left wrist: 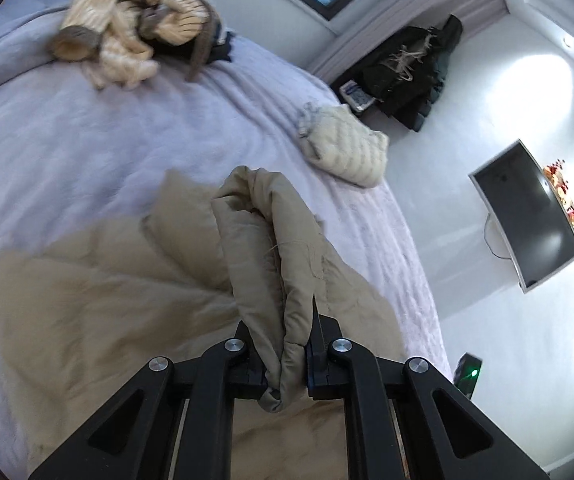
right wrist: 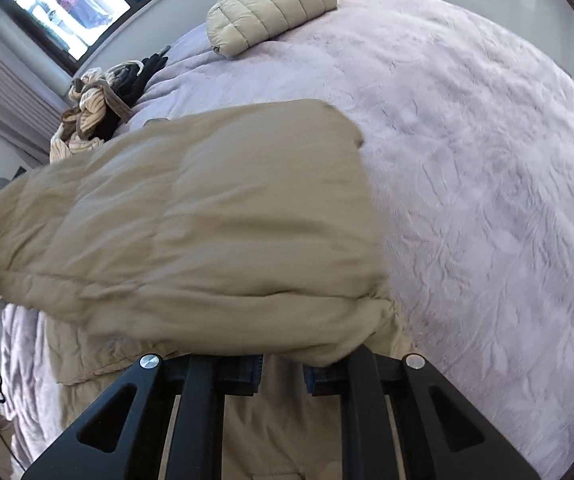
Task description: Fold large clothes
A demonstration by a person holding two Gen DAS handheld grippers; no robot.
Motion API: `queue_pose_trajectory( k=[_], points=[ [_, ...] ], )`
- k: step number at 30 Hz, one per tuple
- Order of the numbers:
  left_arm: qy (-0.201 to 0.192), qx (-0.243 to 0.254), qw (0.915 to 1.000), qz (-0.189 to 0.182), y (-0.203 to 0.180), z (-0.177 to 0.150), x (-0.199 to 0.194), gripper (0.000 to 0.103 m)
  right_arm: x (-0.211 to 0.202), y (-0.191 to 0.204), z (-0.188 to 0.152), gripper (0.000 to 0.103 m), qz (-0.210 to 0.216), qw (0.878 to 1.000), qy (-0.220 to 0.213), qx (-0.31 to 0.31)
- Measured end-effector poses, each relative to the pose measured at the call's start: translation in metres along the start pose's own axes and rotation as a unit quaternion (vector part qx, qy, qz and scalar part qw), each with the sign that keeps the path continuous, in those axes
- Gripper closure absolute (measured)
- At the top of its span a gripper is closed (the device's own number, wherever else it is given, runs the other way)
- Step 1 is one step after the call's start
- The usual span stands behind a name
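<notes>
Here we read no writing. On the bed point(right wrist: 487, 160) lie one beige coat point(right wrist: 207, 220), one folded jacket point(right wrist: 271, 4) and one heap point(left wrist: 135, 32). Left gripper point(left wrist: 287, 360) clenches the coat; right gripper point(right wrist: 283, 376) pinches its hem.

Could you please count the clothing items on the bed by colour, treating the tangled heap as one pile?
Tan padded coat, held in the left gripper: 1
Cream quilted jacket, folded: 1
Cream-and-brown striped heap: 1
Black garment beside the heap: 1
Total on the lavender bedspread: 4
</notes>
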State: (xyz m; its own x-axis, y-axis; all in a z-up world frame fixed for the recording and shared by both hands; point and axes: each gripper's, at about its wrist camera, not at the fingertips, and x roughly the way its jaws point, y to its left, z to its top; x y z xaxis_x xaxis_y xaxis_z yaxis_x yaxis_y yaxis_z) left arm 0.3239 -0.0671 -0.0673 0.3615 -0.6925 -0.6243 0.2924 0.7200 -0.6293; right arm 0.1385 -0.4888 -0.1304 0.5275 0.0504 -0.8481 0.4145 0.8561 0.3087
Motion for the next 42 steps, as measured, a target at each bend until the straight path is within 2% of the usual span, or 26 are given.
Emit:
queue_pose_trajectory(
  k=[5, 8, 11, 18, 23, 26, 30, 33, 37, 39, 42],
  points=[
    [0.022, -0.029, 0.9990, 0.026, 0.040, -0.031, 0.002, 0.090, 0.005, 0.011, -0.001, 0.086, -0.012, 1.000, 0.002, -0.022],
    [0.047, -0.032, 0.9970, 0.052, 0.063, -0.054, 0.017, 0.090, 0.011, 0.012, -0.001, 0.086, -0.018, 0.999, 0.009, -0.025],
    [0.064, -0.035, 0.9955, 0.061, 0.079, -0.072, 0.028, 0.090, 0.020, 0.013, -0.003, 0.086, -0.027, 0.999, 0.018, -0.033],
    [0.069, -0.017, 0.9936, 0.088, 0.084, -0.091, 0.037, 0.089, 0.026, 0.014, -0.006, 0.086, -0.033, 0.998, 0.039, -0.040],
    [0.068, -0.020, 0.9930, 0.095, 0.082, -0.091, 0.042, 0.089, -0.008, 0.022, -0.023, 0.086, -0.006, 0.995, 0.072, -0.067],
    [0.069, -0.020, 0.9925, 0.099, 0.082, -0.091, 0.045, 0.089, -0.050, 0.028, -0.033, 0.086, 0.035, 0.995, 0.049, -0.085],
    [0.073, -0.013, 0.9919, 0.103, 0.079, -0.089, 0.049, 0.089, -0.077, 0.030, -0.014, 0.085, 0.016, 0.996, -0.014, -0.084],
    [0.075, -0.007, 0.9912, 0.109, 0.076, -0.088, 0.050, 0.089, -0.060, 0.026, 0.010, 0.085, 0.018, 0.998, -0.019, -0.063],
    [0.092, 0.000, 0.9877, 0.126, 0.070, -0.084, 0.051, 0.089, -0.002, 0.021, 0.017, 0.085, -0.006, 0.998, 0.027, -0.060],
    [0.112, 0.020, 0.9833, 0.142, 0.063, -0.080, 0.044, 0.078, 0.017, 0.017, 0.012, 0.085, -0.016, 0.998, 0.044, -0.052],
    [0.105, 0.059, 0.9774, 0.173, 0.055, -0.074, 0.016, 0.074, 0.023, 0.018, 0.009, 0.085, -0.025, 0.997, 0.039, -0.059]
  ],
)
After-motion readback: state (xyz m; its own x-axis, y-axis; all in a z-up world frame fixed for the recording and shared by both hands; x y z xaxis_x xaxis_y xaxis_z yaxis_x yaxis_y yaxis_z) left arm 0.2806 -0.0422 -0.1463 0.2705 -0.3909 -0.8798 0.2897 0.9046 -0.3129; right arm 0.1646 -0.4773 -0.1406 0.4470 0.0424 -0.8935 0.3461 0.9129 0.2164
